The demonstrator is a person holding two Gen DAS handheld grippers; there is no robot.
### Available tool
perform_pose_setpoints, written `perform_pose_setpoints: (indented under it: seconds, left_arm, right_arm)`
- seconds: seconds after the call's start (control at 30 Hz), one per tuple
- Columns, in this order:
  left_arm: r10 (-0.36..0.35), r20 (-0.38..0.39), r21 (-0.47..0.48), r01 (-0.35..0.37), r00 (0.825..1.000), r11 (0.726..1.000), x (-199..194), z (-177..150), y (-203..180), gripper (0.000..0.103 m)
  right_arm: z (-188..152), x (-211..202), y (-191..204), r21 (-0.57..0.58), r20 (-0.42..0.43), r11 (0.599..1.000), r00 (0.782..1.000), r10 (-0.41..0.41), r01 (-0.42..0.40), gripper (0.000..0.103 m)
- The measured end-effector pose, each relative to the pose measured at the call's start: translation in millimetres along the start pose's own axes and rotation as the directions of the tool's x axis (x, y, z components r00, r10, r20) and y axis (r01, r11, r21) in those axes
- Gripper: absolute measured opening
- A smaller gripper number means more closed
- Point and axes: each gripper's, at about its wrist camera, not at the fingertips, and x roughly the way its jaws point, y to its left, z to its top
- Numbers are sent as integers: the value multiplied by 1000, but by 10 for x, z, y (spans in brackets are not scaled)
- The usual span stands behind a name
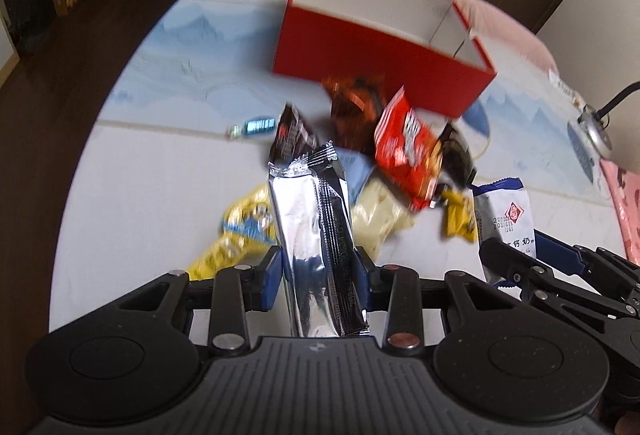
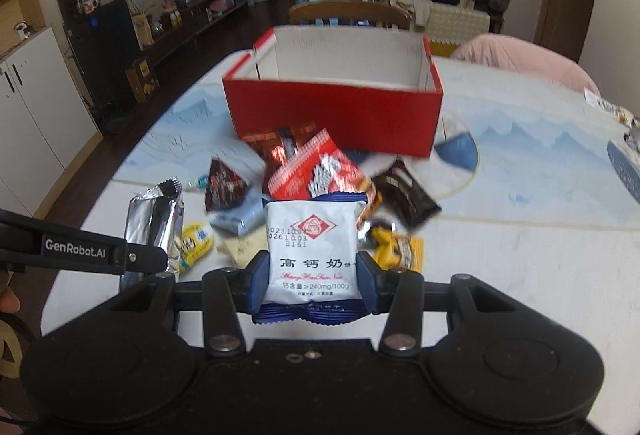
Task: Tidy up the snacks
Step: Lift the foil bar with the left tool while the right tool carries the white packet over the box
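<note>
Left gripper (image 1: 318, 277): jaws were closed on a silver packet (image 1: 316, 247), pinched across its width and held upright, its crimped top end pointing away. The packet was lifted clear of the table (image 1: 160, 163).
Right gripper (image 2: 312, 281): jaws were closed on a white biscuit packet (image 2: 312, 247), gripped by both side edges near its lower seam, printed face turned to the camera.
Reason for grips: side-edge pinches were judged to keep each flat packet from folding and to leave the far end free for dropping in.
Red box (image 2: 332, 115): it was seen open-topped at the far side of the pile, white inside; no snacks were visible in the part shown. It was judged to be the destination.
Snack pile: a red packet (image 2: 320, 175), a dark triangular packet (image 2: 226, 187), a black packet (image 2: 404, 195), yellow packets (image 1: 240, 231) and a pale blue packet (image 2: 240, 215) were left loose between the grippers and the box, some overlapping.
Small blue candy (image 1: 256, 126): it was noted apart from the pile, to its left.
Stage: both packets were judged ready to be carried forward over the pile; most sorting was yet to be done.
Risk: the tall silver packet could tilt in its narrow grip.
</note>
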Motion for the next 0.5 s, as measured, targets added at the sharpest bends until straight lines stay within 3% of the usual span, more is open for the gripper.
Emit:
perform_pose_setpoints:
  seconds: [0.27, 0.5]
  left_arm:
    - [-19, 79, 23, 17, 997, 1000, -155, 398, -120, 36]
    - [-26, 98, 40, 22, 995, 999, -135, 838, -245, 36]
  right_arm:
    - [396, -12, -70, -32, 58, 999, 998, 10, -8, 45]
    - [814, 128, -197, -45, 87, 999, 996, 8, -4, 45]
